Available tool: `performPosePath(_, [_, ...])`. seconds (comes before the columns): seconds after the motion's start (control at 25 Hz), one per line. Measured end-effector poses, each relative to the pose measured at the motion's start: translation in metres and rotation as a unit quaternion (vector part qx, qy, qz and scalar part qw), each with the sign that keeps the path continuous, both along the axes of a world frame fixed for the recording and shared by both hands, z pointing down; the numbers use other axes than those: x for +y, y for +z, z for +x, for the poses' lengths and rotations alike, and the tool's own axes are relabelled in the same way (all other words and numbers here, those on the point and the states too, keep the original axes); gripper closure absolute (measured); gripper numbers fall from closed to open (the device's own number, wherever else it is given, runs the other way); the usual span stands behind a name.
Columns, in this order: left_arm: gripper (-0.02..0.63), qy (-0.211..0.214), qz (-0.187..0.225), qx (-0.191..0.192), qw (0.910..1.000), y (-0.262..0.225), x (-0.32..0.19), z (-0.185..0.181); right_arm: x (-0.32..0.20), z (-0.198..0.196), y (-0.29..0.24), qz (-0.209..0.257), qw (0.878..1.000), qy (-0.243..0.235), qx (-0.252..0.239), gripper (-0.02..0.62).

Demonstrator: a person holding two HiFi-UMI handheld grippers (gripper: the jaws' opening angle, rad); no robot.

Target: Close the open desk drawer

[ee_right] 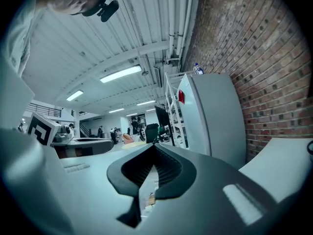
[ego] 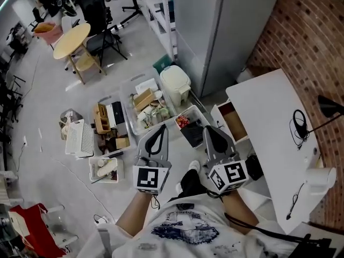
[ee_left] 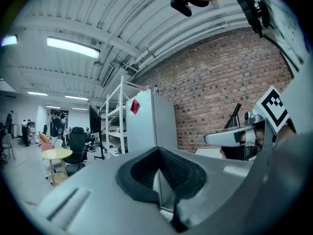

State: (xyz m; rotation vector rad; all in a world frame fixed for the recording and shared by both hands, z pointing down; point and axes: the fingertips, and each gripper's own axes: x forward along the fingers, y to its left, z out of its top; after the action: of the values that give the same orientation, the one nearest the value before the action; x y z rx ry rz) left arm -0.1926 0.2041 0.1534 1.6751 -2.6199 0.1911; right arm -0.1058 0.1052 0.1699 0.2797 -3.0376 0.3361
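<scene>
The open drawer point(ego: 234, 121) juts from the left end of the white counter point(ego: 269, 106), its brown inside showing, just to the right of the right tongs point(ego: 207, 129). The right tongs and the left tongs point(ego: 159, 129) are both pressed together on nothing and hang in the air apart from the drawer, so the task seems to be at the approach, with no push begun. The next move likely calls for bringing the nearer right tongs against the drawer's front panel and pushing it squarely into the counter.

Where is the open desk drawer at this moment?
In the head view, the open drawer is right of centre, sticking out of the white desk, just beyond the right gripper and beside a clear bin.
</scene>
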Motion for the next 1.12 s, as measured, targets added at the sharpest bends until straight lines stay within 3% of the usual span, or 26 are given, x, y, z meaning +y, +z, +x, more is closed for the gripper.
performPosePath(0.4, [0.606,0.075,-0.01,-0.002,0.9971,0.004,-0.122,-0.027,-0.106,-0.012,0.007,-0.008,0.997,0.08,-0.002,0.572])
performPosePath(0.72, [0.606,0.14,-0.013,0.003,0.99,0.013,-0.202,-0.021,-0.163,0.003,0.024,-0.018,0.99,0.14,0.006,0.572])
performPosePath(0.92, [0.606,0.196,-0.034,0.012,0.9799,0.036,-0.234,-0.017,-0.18,0.017,0.043,-0.029,0.981,0.191,0.013,0.572])
performPosePath(1.12, [0.606,0.269,-0.051,0.016,0.9615,0.067,-0.26,-0.01,-0.191,0.026,0.067,-0.04,0.964,0.263,0.02,0.572])
